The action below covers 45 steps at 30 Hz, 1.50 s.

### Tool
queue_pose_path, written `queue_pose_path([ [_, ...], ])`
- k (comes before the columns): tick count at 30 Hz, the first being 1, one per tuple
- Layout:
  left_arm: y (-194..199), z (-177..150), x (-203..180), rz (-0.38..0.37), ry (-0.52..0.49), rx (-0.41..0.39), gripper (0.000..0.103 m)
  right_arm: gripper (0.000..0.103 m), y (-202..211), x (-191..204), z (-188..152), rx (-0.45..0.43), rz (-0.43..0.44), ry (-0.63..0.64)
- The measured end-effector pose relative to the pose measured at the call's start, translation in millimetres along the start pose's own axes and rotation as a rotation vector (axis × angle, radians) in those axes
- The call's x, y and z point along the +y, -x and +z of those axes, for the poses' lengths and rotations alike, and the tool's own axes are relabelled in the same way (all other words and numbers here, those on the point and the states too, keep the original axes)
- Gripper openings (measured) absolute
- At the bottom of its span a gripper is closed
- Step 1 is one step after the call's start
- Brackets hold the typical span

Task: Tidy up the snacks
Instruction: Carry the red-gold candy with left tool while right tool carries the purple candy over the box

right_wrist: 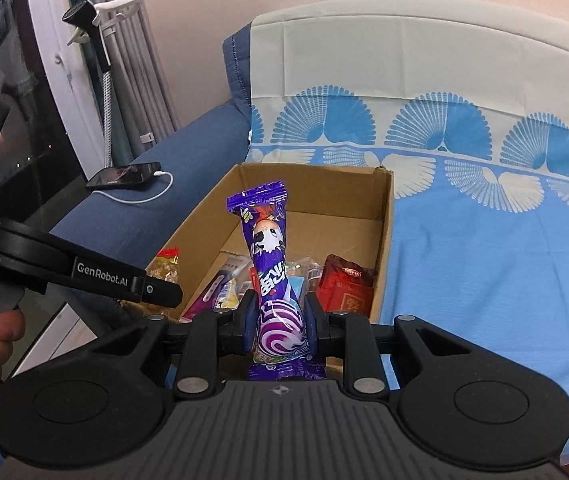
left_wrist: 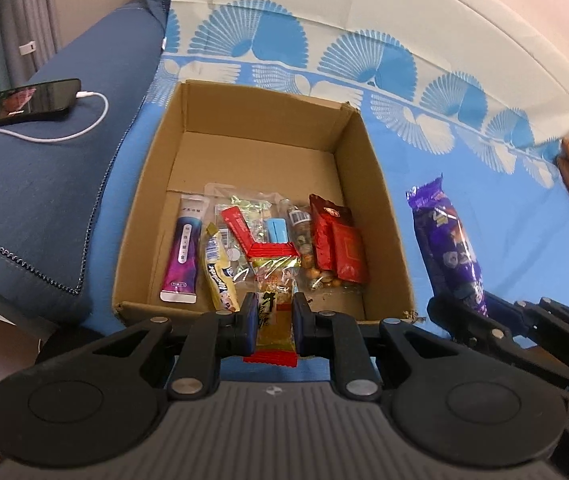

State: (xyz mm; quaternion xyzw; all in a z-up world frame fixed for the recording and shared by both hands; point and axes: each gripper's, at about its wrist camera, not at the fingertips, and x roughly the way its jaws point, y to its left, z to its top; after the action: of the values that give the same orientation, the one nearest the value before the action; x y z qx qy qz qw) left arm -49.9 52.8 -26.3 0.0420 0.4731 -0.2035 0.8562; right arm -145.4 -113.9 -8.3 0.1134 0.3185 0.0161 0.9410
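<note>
A cardboard box (left_wrist: 380, 184) sits on a sofa seat draped with a blue cloth (right_wrist: 484, 264) printed with pale fans. A phone (left_wrist: 28, 102) on a white cable (left_wrist: 84, 120) lies on the dark blue armrest (left_wrist: 44, 200); grey curtains (right_wrist: 152, 60) hang behind. The left gripper (left_wrist: 272, 312) has its jaws clenched on a clear snack packet (left_wrist: 274, 280) at the box's near edge. The right gripper (right_wrist: 280, 316) grasps a purple snack bag (right_wrist: 268, 248), seemingly above the box.

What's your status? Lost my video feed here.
Left gripper shut on red-ended snack pack. Right gripper shut on purple snack pack. Both near cardboard box; nothing blocking.
</note>
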Motion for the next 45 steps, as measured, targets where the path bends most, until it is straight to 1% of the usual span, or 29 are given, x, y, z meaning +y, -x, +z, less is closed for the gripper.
queue_pose_path([
  [3,1,-1,3,-0.012,0.008,-0.005,0.019,0.026,0,6,0,0.003,-0.007,0.018],
  [8,0,-1,-1,-0.023,0.010,-0.013,0.019,0.026,-1,5,1,0.009,-0.020,0.017],
  [14,1,-2,2,-0.029,0.037,-0.022,0.019,0.026,-6,8,2,0.028,-0.014,0.035],
  [27,-10,5,13,-0.037,0.051,-0.012,0.019,0.026,-21,9,10,0.045,-0.021,0.031],
  [34,-15,17,10,-0.024,0.044,-0.018,0.019,0.026,-29,1,14,0.038,-0.021,0.003],
  [39,-23,33,6,-0.010,0.030,-0.022,0.019,0.026,-41,-5,17,0.044,-0.018,-0.013],
  [41,-29,42,5,0.006,0.019,-0.017,0.019,0.026,-48,-7,20,0.050,-0.018,-0.019],
  [45,-47,60,1,0.060,-0.017,-0.001,0.019,0.026,-64,-13,25,0.054,-0.017,-0.029],
])
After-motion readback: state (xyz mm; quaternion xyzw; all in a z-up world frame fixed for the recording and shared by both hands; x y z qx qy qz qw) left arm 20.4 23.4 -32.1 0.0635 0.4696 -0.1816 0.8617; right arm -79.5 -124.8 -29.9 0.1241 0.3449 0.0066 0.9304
